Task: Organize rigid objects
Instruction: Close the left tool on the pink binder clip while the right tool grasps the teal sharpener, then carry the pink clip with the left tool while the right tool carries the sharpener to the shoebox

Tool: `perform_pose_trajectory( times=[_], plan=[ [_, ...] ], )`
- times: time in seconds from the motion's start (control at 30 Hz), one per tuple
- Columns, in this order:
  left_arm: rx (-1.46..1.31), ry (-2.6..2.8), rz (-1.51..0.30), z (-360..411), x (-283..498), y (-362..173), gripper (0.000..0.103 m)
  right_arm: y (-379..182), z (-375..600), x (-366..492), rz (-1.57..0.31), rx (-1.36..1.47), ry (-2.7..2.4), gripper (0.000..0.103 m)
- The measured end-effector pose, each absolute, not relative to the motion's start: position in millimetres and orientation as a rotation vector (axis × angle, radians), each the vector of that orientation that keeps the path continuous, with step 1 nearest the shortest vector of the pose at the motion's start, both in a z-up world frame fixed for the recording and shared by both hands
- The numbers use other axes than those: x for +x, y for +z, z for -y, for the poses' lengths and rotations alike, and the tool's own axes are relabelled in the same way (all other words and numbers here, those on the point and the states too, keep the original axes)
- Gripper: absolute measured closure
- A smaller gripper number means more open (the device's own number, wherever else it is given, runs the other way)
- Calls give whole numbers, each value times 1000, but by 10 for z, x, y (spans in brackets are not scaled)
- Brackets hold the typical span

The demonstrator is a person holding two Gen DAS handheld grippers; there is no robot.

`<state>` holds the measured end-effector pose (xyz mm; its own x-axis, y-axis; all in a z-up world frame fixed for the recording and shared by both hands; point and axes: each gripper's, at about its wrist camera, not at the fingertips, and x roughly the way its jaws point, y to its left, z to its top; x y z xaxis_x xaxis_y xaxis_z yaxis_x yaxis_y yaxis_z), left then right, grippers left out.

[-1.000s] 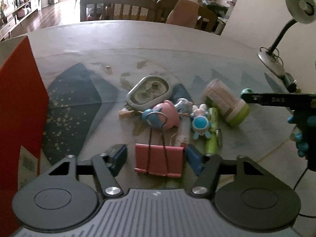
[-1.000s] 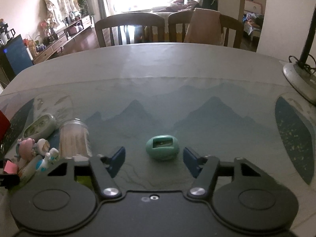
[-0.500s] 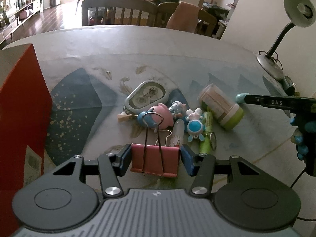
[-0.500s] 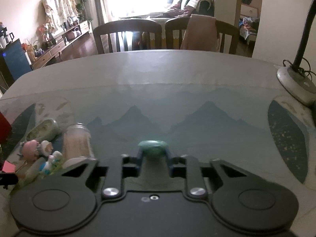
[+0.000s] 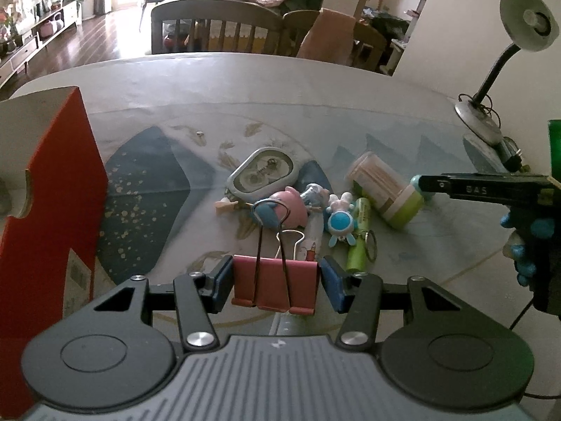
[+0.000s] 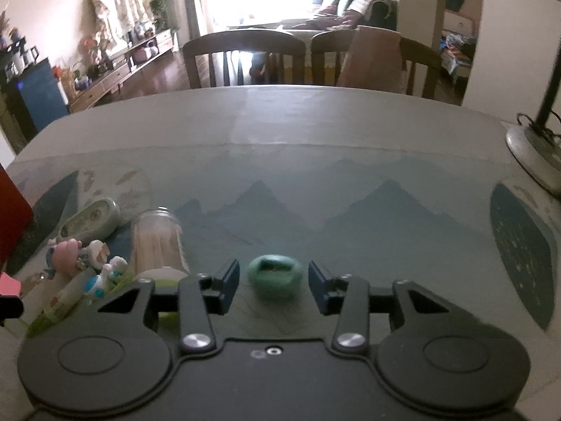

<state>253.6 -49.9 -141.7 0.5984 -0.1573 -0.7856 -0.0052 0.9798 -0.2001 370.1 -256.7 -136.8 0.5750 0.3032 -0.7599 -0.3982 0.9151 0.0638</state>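
My left gripper [image 5: 276, 282] is shut on a pink binder clip [image 5: 274, 284] and holds it above the table. Beyond it lies a pile: a pale clock [image 5: 263, 176], a pink figure [image 5: 285, 207], a blue-white toy [image 5: 339, 220], a green highlighter [image 5: 358, 245] and a toothpick jar [image 5: 385, 189]. My right gripper [image 6: 274, 281] is open around a small green egg-shaped object [image 6: 274, 275] that lies on the table between the fingers without touching them. The jar [image 6: 157, 238] shows left of it.
A red box [image 5: 45, 217] stands at the left. A desk lamp [image 5: 498, 70] stands at the far right, its base [image 6: 533, 154] in the right wrist view. Chairs stand behind the table's far edge.
The left gripper closed on the pink clip and lifted it. The right gripper shut on the green object half a second ago and has opened again, with the object left on the table.
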Motion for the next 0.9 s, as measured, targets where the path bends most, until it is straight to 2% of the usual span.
perform_pose_trajectory(
  times=[0.13, 0.27, 0.43, 0.9],
  plan=[
    [-191, -72, -928, 500, 2525, -1406, 50, -1449, 2519, 3761, -883, -135, 410, 58],
    [-193, -65, -930, 511, 2512, -1387, 50, -1492, 2504, 3762, -884, -136, 407, 65],
    [-194, -62, -932, 522, 2498, -1362, 50, -1464, 2530, 3690, -873, -135, 410, 65],
    [-248, -76, -907, 434, 2262, -1040, 50, -766, 2501, 3058, -826, -74, 482, 65]
  ],
)
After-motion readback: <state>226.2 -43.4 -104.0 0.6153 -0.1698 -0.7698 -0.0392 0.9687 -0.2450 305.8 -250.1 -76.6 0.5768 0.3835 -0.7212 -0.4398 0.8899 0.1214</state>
